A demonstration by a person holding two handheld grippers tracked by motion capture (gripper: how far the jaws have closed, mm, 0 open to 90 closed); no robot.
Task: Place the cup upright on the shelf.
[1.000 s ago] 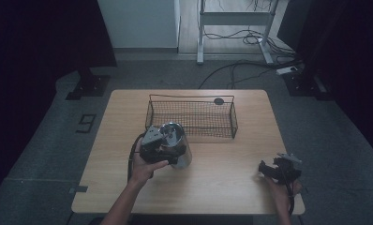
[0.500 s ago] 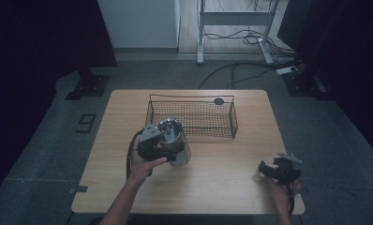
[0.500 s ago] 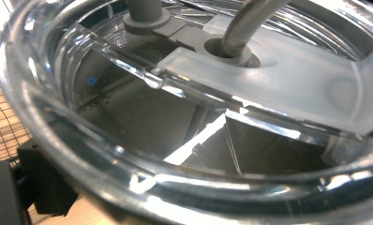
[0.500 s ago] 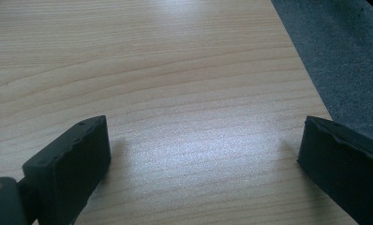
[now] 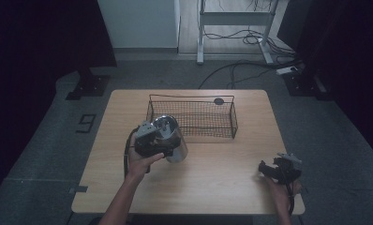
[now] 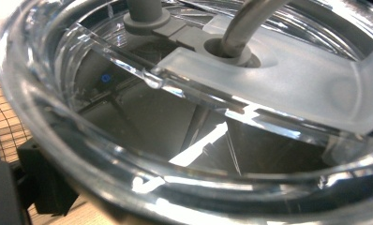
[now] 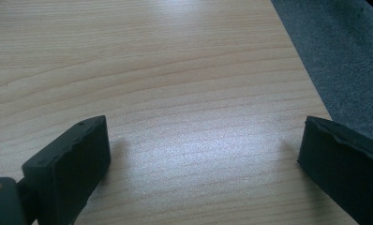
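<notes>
While the left gripper [image 5: 163, 140] clamped the tumbler [image 5: 171, 137] beside the basket [image 5: 192, 117] and the right gripper [image 5: 274, 169] rested open on the desk [image 5: 212, 187], lifting it over the rim looked next.

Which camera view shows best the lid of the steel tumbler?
The left gripper view: the clear lid with its straw hole is seen from very close. The high view gives the tumbler small, held by the left gripper beside the wire basket. The right gripper view looks at table.
</notes>
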